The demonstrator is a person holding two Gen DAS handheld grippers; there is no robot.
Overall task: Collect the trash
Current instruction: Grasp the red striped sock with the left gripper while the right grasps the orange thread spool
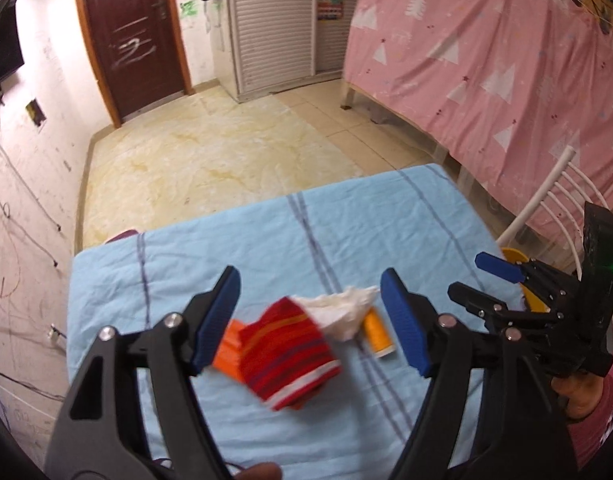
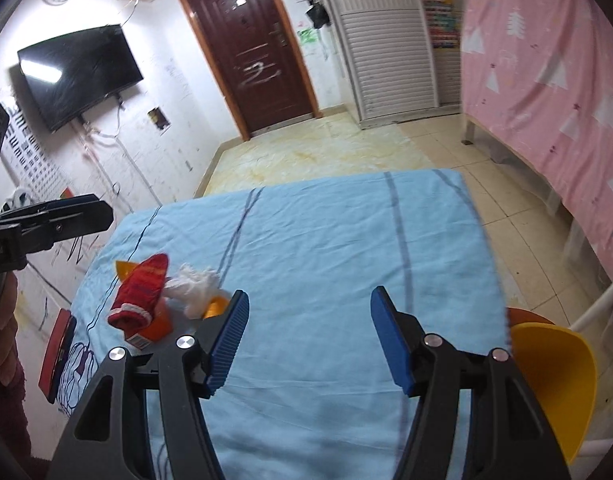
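A small heap lies on the blue striped cloth point(image 1: 346, 220): a red striped sock point(image 1: 290, 360), a crumpled white tissue point(image 1: 342, 312), an orange bottle point(image 1: 376, 332) and an orange packet point(image 1: 230, 344). My left gripper point(image 1: 310, 320) hangs above the heap, open, its pads touching nothing. In the right wrist view the sock point(image 2: 140, 292), the tissue point(image 2: 194, 284) and an orange bottle point(image 2: 158, 324) sit left of my right gripper point(image 2: 310, 336). That gripper is open over bare cloth point(image 2: 326, 240). Each gripper also appears at the edge of the other's view: the right gripper point(image 1: 466, 276) and the left gripper point(image 2: 94, 210).
A yellow plastic container point(image 2: 554, 380) stands off the table's right edge, beside a white metal chair frame point(image 1: 546, 200). A flat red and dark object point(image 2: 56, 352) lies at the cloth's left edge. A pink curtain point(image 1: 506, 60) runs along the right, with tiled floor beyond the table.
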